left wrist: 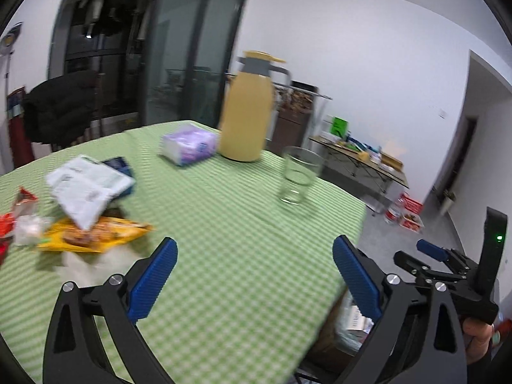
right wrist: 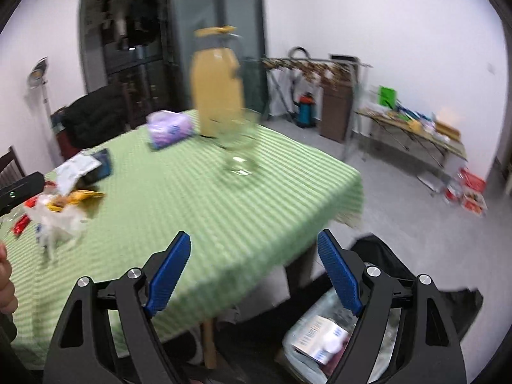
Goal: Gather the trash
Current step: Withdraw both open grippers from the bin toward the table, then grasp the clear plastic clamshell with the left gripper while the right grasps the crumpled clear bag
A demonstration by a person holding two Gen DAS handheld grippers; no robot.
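A heap of trash lies at the left of the green checked table (left wrist: 230,256): a white paper packet (left wrist: 86,188), a yellow snack wrapper (left wrist: 96,235), red wrappers (left wrist: 9,220) and crumpled white plastic (left wrist: 83,267). The right wrist view shows the same heap (right wrist: 60,211) at the left. My left gripper (left wrist: 256,280) hovers open over bare cloth to the right of the heap, nothing between its blue pads. My right gripper (right wrist: 254,273) is open and empty above the table's near corner. Below it a black-lined trash bag (right wrist: 323,336) on the floor holds a box and wrappers.
A yellow thermos jug (left wrist: 244,112), a purple tissue pack (left wrist: 188,144), a clear glass (left wrist: 299,176) and a dark blue packet (left wrist: 118,164) stand on the table. A dark jacket hangs on a chair (left wrist: 60,108) behind. A cluttered low table (right wrist: 412,134) stands by the far wall.
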